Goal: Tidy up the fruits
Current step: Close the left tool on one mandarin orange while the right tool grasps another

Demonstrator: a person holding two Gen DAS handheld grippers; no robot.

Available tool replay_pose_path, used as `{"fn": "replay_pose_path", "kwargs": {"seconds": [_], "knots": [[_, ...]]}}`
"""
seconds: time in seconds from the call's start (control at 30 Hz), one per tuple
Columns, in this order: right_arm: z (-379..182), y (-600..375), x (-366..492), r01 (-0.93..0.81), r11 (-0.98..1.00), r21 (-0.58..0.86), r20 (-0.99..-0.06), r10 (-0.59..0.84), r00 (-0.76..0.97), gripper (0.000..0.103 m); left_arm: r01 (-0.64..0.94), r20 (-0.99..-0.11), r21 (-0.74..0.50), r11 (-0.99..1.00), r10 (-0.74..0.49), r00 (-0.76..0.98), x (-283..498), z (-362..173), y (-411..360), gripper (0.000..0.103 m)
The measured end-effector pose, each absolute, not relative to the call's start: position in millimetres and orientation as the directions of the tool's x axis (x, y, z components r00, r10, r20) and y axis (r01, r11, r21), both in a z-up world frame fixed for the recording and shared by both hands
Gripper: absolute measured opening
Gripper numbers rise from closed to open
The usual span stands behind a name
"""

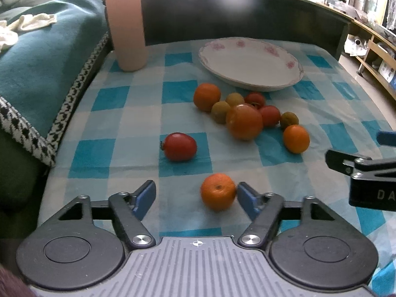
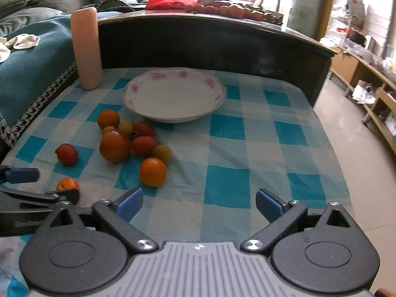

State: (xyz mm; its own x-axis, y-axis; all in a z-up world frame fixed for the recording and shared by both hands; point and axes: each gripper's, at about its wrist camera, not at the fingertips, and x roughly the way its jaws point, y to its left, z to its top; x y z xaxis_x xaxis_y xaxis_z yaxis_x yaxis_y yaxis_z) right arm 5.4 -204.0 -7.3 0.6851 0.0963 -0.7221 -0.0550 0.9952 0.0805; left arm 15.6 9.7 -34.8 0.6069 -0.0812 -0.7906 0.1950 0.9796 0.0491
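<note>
Left gripper (image 1: 196, 194) jaws apart | small orange (image 1: 217, 191) beside right fingertip, stem-end up | right gripper (image 2: 199, 204) jaws apart

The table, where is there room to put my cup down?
Right of the plate and fruit pile, the checked cloth lies bare to its edge. It is crowded on the left between the plate, pink cylinder and left gripper.

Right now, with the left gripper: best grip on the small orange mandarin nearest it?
Grip the small orange mandarin across its widest middle, coming in low from the near side. It sits stem-dimple facing the camera, between the open left gripper fingers but hard against the right-hand one, so shift right to centre it before closing. Nothing crowds it.
</note>
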Motion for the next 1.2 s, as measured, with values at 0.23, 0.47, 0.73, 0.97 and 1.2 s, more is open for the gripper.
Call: {"fn": "replay_pose_path", "kwargs": {"seconds": [0.23,0.47,0.73,0.97,1.2], "knots": [[-12.7,-193.7,18.2,-0.15,0.984,0.094,-0.702,0.172,0.691,0.098,0.242,-0.79,0.105,0.965,-0.067,0.609,12.2,-42.1,-1.4,0.071],[-26.0,-182.2,39.3,-0.211,0.97,0.124,-0.711,0.235,0.663,0.072,0.24,-0.775,0.119,0.963,-0.061,0.629,9.6,-44.6,-1.4,0.077],[-37.6,-179.1,45.1,-0.236,0.96,0.15,-0.72,0.269,0.64,0.055,0.243,-0.764,0.13,0.961,-0.059,0.643,8.5,-44.7,-2.2,0.074],[-35.3,-182.8,46.8,-0.247,0.954,0.171,-0.719,0.292,0.631,0.047,0.3,-0.775,0.09,0.95,-0.123,0.62,7.6,-41.6,-5.7,0.047],[-35.6,-187.0,45.5,-0.257,0.949,0.183,-0.715,0.308,0.627,0.047,0.328,-0.767,0.119,0.937,-0.123,0.629,10.1,-43.9,-14.6,0.047]]}}
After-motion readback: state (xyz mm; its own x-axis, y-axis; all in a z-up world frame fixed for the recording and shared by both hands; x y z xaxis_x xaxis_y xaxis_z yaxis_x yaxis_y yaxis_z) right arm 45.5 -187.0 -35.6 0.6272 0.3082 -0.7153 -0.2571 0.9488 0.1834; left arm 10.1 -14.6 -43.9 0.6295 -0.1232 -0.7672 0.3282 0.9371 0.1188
